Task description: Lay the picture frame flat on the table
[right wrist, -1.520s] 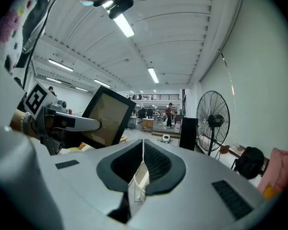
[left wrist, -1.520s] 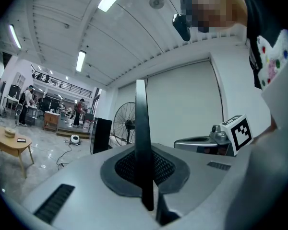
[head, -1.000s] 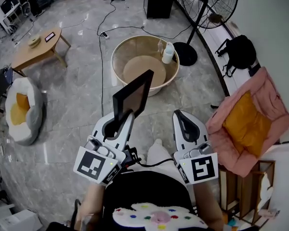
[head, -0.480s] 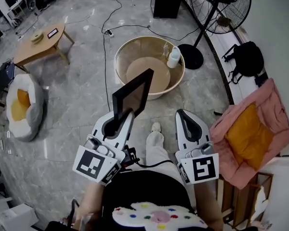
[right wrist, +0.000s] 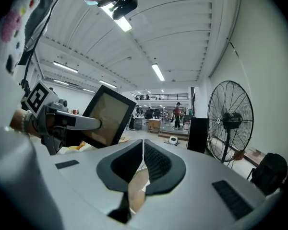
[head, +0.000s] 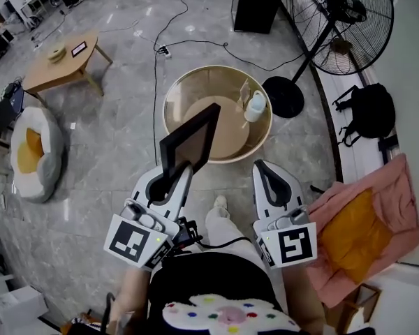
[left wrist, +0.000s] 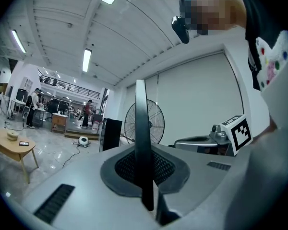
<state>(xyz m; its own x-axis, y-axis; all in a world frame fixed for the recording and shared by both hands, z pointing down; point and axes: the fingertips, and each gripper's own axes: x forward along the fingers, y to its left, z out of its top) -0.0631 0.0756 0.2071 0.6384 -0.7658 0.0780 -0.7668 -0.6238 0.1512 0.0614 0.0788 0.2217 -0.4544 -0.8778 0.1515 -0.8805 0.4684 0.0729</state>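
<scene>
A black picture frame (head: 190, 144) with a brown panel stands upright and tilted in my left gripper (head: 173, 176), which is shut on its lower edge. The left gripper view shows the frame edge-on (left wrist: 142, 143) between the jaws. My right gripper (head: 265, 169) is shut with nothing in it, level with the left one and apart from the frame. In the right gripper view the frame (right wrist: 107, 118) shows at the left, beyond the closed jaws (right wrist: 143, 152). Just ahead is a round table (head: 169, 96) with a pale rim, and a white bottle (head: 255, 106) stands on its right side.
A large pedestal fan (head: 342, 19) stands at the right rear beside a black cabinet (head: 258, 2). A black backpack (head: 370, 114) and a pink cushioned seat (head: 363, 232) are at the right. At the left are a low wooden table (head: 59, 65) and an egg-shaped cushion (head: 31, 155). Cables run across the floor.
Both grippers have travelled forward together, and the round table now lies closer under the frame. The left gripper's hold on the frame is unchanged and the right stays shut.
</scene>
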